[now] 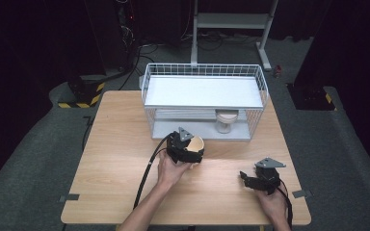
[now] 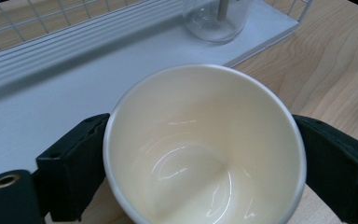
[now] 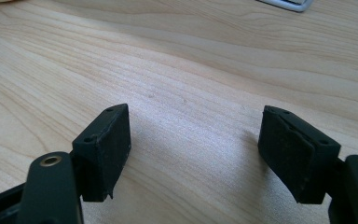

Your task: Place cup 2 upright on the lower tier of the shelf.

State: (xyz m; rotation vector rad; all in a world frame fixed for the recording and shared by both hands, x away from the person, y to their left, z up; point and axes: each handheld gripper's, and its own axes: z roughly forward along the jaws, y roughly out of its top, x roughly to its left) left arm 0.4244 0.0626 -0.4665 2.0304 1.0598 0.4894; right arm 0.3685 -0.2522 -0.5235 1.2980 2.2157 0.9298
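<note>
Cup: a cream cup (image 2: 205, 149) is held just above the wooden table (image 1: 125, 159), close in front of the wire rack's (image 1: 204, 72) lower shelf.
Left gripper (image 1: 187, 150): jaws are clamped on the cup's sides.
Right gripper (image 3: 196, 154): jaws are seen apart, empty, low over bare tabletop.
Rack: a glass jar (image 2: 216, 18) is kept on its lower shelf.

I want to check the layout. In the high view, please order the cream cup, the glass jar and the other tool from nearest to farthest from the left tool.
1. Cream cup: between the left tool's jaws.
2. Glass jar: behind, on the wire rack's lower shelf.
3. Right tool: far to the right, near the table's front edge.
</note>
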